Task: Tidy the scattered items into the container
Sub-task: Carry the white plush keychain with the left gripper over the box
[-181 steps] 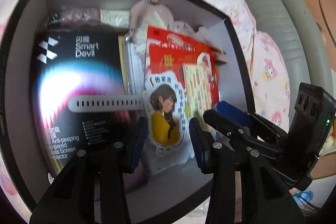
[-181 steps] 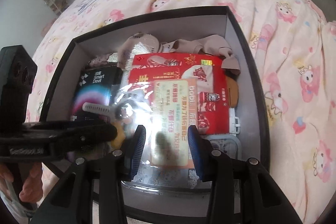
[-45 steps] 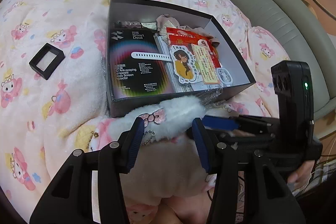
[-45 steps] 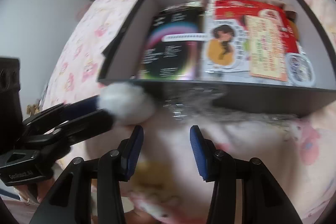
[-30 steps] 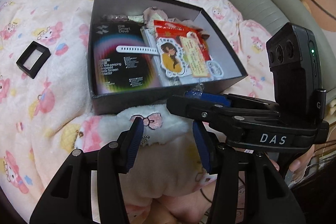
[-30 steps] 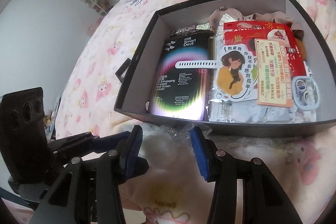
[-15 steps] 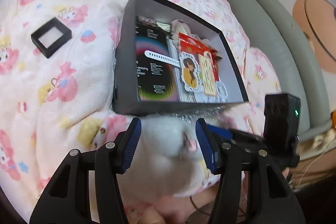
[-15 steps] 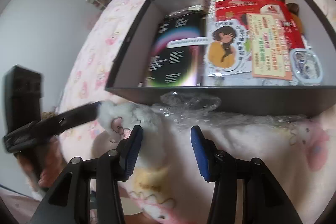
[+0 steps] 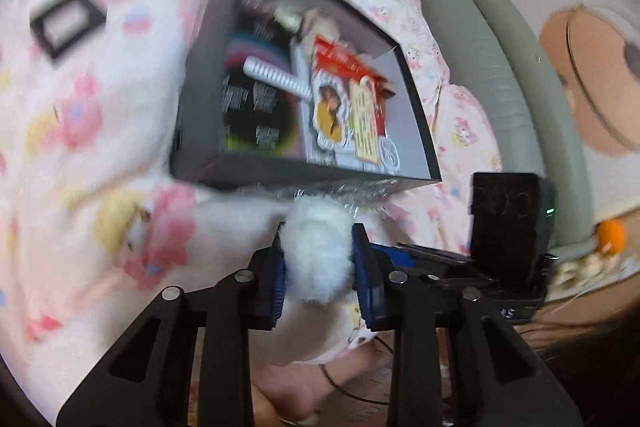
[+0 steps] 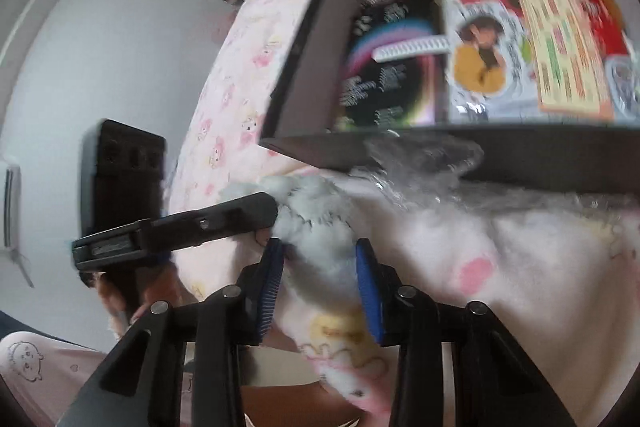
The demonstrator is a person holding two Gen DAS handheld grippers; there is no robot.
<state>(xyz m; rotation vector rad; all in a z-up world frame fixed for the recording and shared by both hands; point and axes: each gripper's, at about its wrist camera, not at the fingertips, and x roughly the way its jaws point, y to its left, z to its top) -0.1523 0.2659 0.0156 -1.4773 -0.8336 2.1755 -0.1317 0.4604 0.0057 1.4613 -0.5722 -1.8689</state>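
Left wrist view took in the bed [image 9: 80, 131] first, its pink cartoon blanket spread wide, with the dark box [image 9: 288, 171] resting on it, already holding a black packet, a red packet, a sticker card and a white strap. A small black frame [image 9: 66, 21] lay on the blanket, well apart from the box. Just in front of the box's near wall sat the white plush [image 9: 320, 251], with crinkled clear plastic [image 10: 424, 163] between it and the wall.

The left gripper [image 9: 320, 271] was clamped on the plush, pads pressed into the fur on both sides. The right gripper [image 10: 318, 285] stood beside the plush with its pads spread; whether they touched the fur could not be told through the blur.

The risk, as I judged it: soft fur gives little purchase, so the plush might slip free on the lift, or catch the box wall and drag the plastic along.

The left gripper pointed toward the box, low over the blanket; the right came in from its side, crossing close.
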